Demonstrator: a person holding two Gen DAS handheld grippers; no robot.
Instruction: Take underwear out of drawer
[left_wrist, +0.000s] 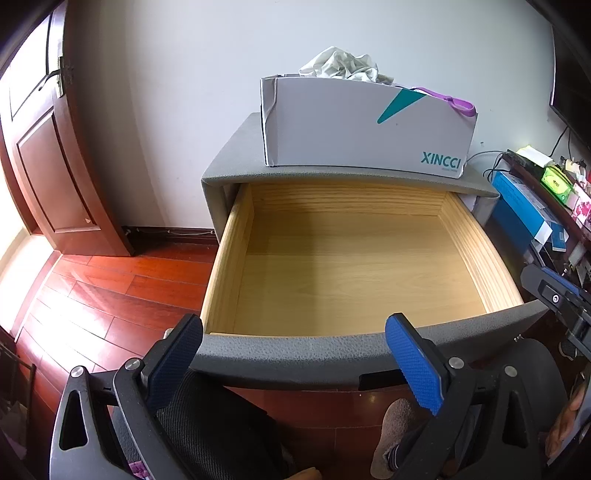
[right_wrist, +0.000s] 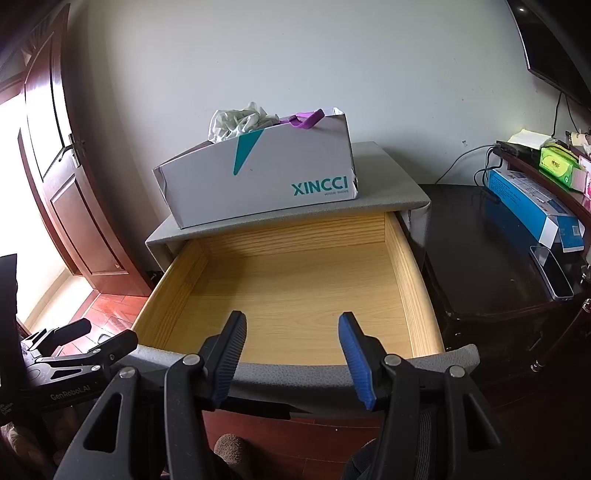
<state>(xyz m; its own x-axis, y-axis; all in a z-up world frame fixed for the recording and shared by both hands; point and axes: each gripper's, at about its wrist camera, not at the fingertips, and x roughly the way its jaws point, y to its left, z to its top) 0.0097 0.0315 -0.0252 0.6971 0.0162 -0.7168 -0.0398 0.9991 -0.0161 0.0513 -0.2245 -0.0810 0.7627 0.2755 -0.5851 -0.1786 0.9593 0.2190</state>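
The grey nightstand's wooden drawer (left_wrist: 351, 269) stands pulled out, and its light wood bottom (right_wrist: 295, 291) is bare. A white XINCCI box (left_wrist: 369, 125) on the nightstand top holds crumpled pale cloth (left_wrist: 343, 66) and a purple piece (left_wrist: 458, 101) over its rim; both also show in the right wrist view, the cloth (right_wrist: 236, 120) and the purple piece (right_wrist: 304, 119). My left gripper (left_wrist: 295, 354) is open and empty at the drawer's grey front edge. My right gripper (right_wrist: 291, 350) is open and empty just above the same front edge.
A dark wooden door (left_wrist: 55, 177) stands at the left over a red wood floor (left_wrist: 110, 295). A dark cabinet (right_wrist: 498, 277) at the right carries a blue box (right_wrist: 532, 210), a green wipes pack (right_wrist: 557, 170) and cables. A slippered foot (left_wrist: 395, 435) is below the drawer.
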